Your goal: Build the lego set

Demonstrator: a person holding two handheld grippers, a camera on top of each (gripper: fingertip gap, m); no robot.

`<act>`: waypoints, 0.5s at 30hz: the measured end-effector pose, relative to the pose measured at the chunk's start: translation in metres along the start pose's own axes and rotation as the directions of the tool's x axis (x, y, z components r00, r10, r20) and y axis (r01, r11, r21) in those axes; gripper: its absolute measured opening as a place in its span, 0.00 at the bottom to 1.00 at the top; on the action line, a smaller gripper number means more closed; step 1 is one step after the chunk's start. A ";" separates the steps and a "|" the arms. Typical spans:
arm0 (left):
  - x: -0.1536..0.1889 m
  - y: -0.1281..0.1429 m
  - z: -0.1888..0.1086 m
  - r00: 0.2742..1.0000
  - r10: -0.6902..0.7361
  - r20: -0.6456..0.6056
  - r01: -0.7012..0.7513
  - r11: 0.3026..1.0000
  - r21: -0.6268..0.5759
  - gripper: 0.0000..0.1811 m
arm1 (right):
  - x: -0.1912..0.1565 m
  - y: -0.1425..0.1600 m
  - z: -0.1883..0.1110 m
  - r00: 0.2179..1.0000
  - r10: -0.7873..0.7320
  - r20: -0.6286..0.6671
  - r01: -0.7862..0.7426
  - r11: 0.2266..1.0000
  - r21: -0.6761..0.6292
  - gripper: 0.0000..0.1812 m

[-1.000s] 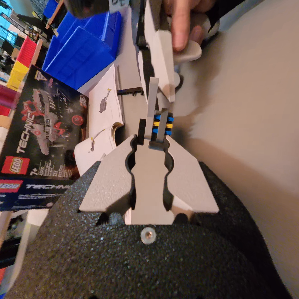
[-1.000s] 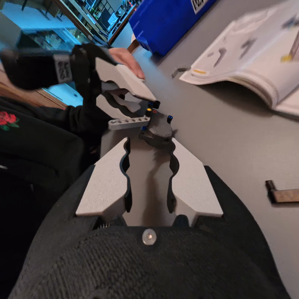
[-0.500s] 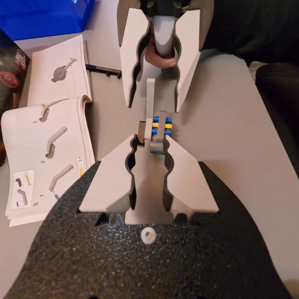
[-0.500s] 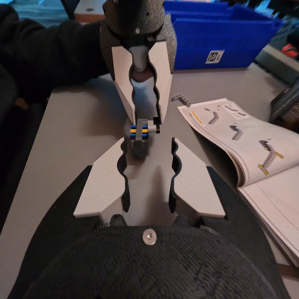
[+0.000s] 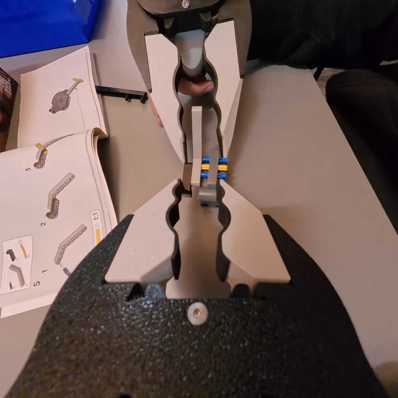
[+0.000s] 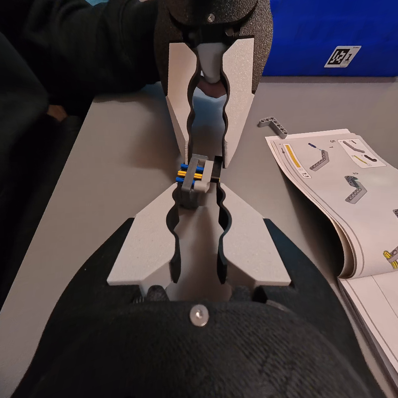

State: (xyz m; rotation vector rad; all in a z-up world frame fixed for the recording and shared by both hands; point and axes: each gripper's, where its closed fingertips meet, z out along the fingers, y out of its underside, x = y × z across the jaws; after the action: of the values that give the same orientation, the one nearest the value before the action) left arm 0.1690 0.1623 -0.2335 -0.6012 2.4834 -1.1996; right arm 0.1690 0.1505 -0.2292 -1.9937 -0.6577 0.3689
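A small lego assembly [image 5: 204, 172] of grey beams with blue and yellow pins and a black piece on one side is held just above the grey table. My left gripper [image 5: 200, 187] is shut on its near end. My right gripper [image 6: 197, 186] faces the left one and is shut on the same assembly [image 6: 193, 176] from the opposite side. One fingertip is against the pin ends and the other is against the black piece. The right gripper shows at the top of the left wrist view [image 5: 204, 158], and the left gripper shows at the top of the right wrist view [image 6: 206, 160].
An open instruction booklet [image 5: 53, 172] [image 6: 344, 193] lies beside the grippers. A loose black beam [image 5: 120, 94] and a grey L-shaped beam [image 6: 273, 127] lie on the table [image 5: 280, 150]. A blue bin [image 6: 323, 32] stands behind. The table edge and a person's dark sleeve [image 5: 323, 32] are close by. The tips of both grippers are at nearly the same place.
Half a second ago my right gripper was open in front of the assembly. It has moved in and shut on it. The left gripper kept its hold and both have levelled out.
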 end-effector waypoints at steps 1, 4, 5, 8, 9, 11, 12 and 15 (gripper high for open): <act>0.000 0.000 0.000 1.000 0.002 0.000 -0.002 1.000 0.002 0.16 | 0.000 0.000 0.000 1.000 -0.004 -0.003 0.004 1.000 0.000 0.17; 0.001 -0.001 0.000 1.000 0.011 -0.004 -0.011 1.000 0.009 0.16 | 0.007 0.000 -0.001 0.999 0.002 -0.053 -0.001 1.000 0.003 0.25; 0.001 -0.001 0.000 1.000 0.013 -0.004 -0.013 1.000 0.009 0.16 | 0.008 0.000 -0.001 0.998 0.003 -0.062 -0.003 1.000 0.003 0.27; 0.002 -0.002 0.001 1.000 0.016 -0.009 -0.016 1.000 0.013 0.16 | 0.003 0.000 -0.001 1.000 -0.009 -0.030 0.009 1.000 0.002 0.24; 0.002 -0.002 0.001 1.000 0.018 -0.009 -0.018 1.000 0.014 0.16 | 0.003 0.000 -0.001 1.000 -0.005 -0.025 0.005 1.000 0.001 0.24; 0.003 -0.002 0.001 1.000 0.022 -0.010 -0.021 1.000 0.018 0.16 | 0.000 0.000 0.000 1.000 -0.002 -0.006 0.002 1.000 0.000 0.22; 0.003 -0.003 0.001 0.999 0.032 -0.010 -0.031 0.999 0.020 0.16 | -0.001 0.000 0.000 1.000 -0.003 0.005 0.003 1.000 -0.001 0.21; 0.004 -0.003 0.000 0.999 0.046 -0.008 -0.046 0.999 0.022 0.16 | -0.004 0.000 0.000 1.000 -0.005 0.027 0.005 1.000 -0.001 0.19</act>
State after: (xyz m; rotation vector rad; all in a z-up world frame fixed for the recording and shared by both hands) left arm 0.1668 0.1585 -0.2317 -0.5313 2.4740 -1.2132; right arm 0.1658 0.1483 -0.2294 -1.9911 -0.6794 0.3929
